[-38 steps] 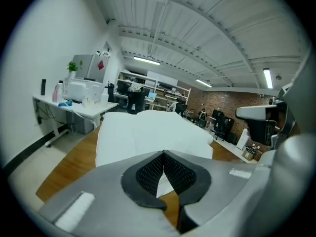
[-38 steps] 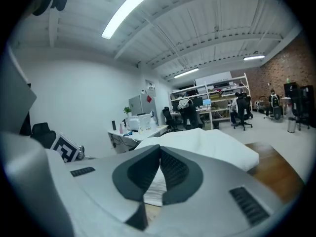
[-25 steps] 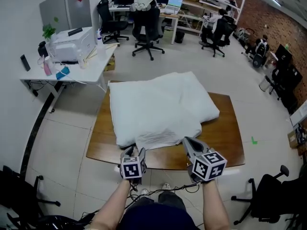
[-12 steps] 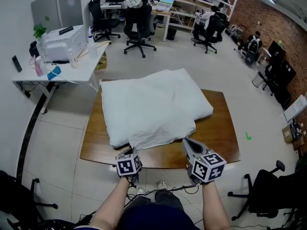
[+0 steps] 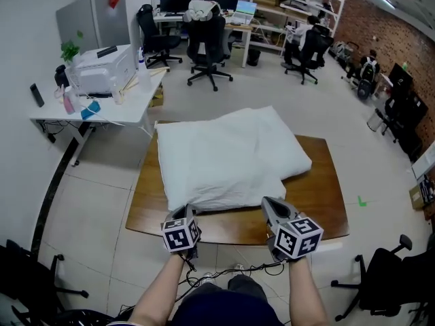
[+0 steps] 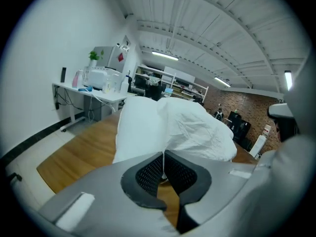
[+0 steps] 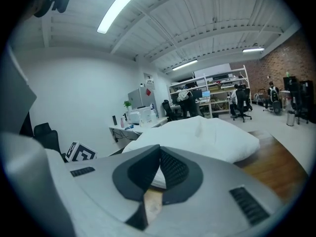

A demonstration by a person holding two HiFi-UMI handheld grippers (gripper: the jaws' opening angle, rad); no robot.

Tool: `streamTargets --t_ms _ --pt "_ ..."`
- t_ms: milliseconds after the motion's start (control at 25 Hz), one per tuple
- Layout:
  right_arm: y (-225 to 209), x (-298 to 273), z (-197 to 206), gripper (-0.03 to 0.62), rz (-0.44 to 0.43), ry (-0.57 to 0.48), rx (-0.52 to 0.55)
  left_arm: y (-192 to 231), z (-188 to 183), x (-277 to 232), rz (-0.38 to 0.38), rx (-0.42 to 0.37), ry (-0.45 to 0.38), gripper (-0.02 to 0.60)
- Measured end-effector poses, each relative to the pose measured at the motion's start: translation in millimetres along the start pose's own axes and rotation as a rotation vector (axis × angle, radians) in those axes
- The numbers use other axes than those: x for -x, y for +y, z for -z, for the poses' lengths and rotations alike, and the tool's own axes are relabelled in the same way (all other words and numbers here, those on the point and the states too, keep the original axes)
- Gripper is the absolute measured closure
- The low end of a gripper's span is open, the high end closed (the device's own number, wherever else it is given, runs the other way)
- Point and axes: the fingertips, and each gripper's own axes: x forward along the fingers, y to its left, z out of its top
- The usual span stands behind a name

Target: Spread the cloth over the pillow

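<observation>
Both tongs are clamped on the near edge of the white cloth (image 5: 228, 185), the left gripper (image 5: 185, 210) pinching its near left corner and the right gripper (image 5: 270, 204) its near right corner. From there the cloth lies draped over the white pillow (image 5: 289, 151), which shows past it on the right. Both rest on a brown wooden table (image 5: 323, 206) standing on a pale tiled floor (image 5: 102, 202). At the far left a white desk (image 5: 122, 104) carries a printer (image 5: 102, 63); office chairs (image 5: 207, 43) stand farther off, and a brick wall (image 5: 380, 26) runs along the far right.
</observation>
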Motion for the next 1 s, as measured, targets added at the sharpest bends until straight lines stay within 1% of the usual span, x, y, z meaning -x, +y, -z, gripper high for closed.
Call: streamTargets --t_ms 240,480,680,880,1000 --pt "6.2 -5.5 -11.4 0.589 -0.018 -0.024 0.009 30.8 -40.2 6.9 -0.067 0.019 -0.058 0.566" --pt "5.1 -5.3 -18.0 0.589 -0.018 -0.043 0.012 67.2 -76.5 6.7 -0.151 0.040 -0.088 0.566" --pt "3.8 -4.4 -22.0 0.589 -0.019 -0.047 0.016 87.3 -107.1 3.9 -0.202 0.040 -0.106 0.566" --pt "1.9 -5.7 -28.8 0.589 -0.013 -0.056 0.023 103.3 -138.4 -4.5 -0.231 0.020 -0.116 0.566" --pt "0.6 -7.4 -28.5 0.589 -0.012 -0.052 0.027 116.7 -160.8 -9.1 -0.262 -0.014 -0.133 0.566"
